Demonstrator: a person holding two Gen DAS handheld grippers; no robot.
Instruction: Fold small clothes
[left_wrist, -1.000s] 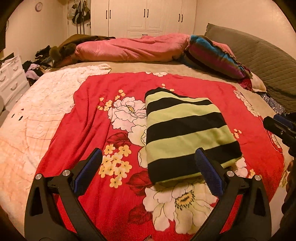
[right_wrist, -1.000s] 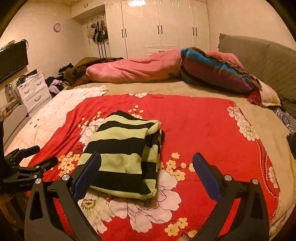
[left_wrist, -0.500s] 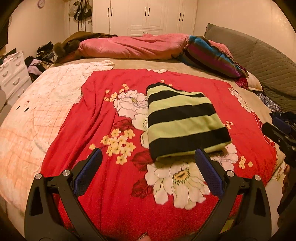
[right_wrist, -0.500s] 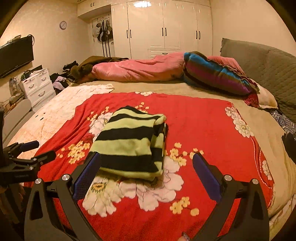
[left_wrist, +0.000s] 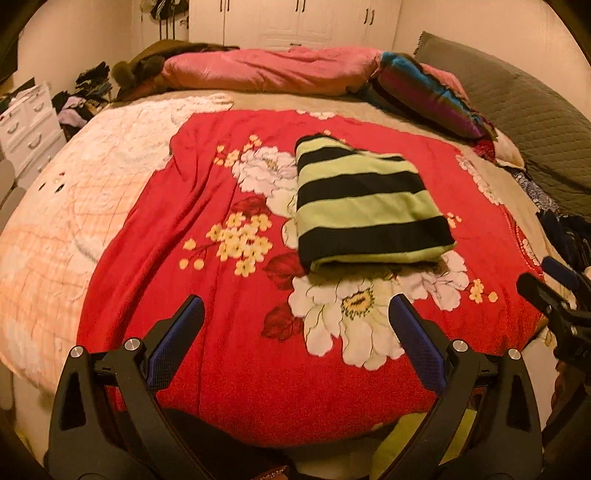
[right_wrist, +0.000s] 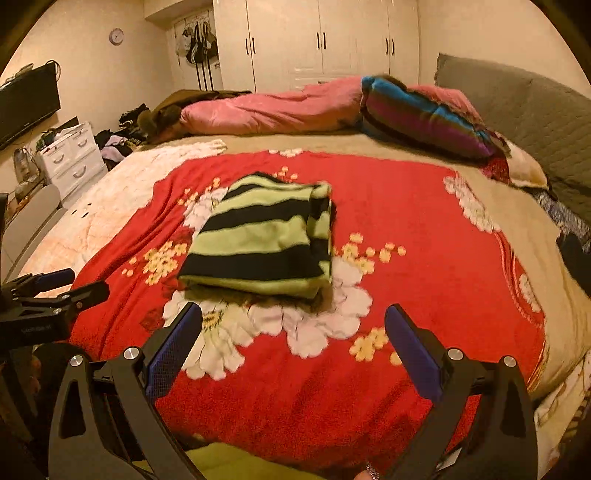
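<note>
A folded garment with green and black stripes (left_wrist: 365, 206) lies flat on the red flowered blanket (left_wrist: 207, 206) in the middle of the bed; it also shows in the right wrist view (right_wrist: 262, 240). My left gripper (left_wrist: 295, 336) is open and empty, held back near the bed's front edge, well short of the garment. My right gripper (right_wrist: 293, 343) is open and empty too, just short of the garment's near edge. Each gripper shows at the side of the other's view, the right one (left_wrist: 550, 291) and the left one (right_wrist: 55, 291).
A pink duvet (left_wrist: 266, 70) and a striped pillow (left_wrist: 424, 96) lie at the bed's far side, a grey headboard (left_wrist: 524, 110) at the right. A white drawer unit (right_wrist: 70, 155) and a clothes pile stand left. Wardrobes (right_wrist: 317, 40) line the back wall.
Both grippers have pulled back from the garment toward the bed's front edge, staying open. The folded garment has not moved.
</note>
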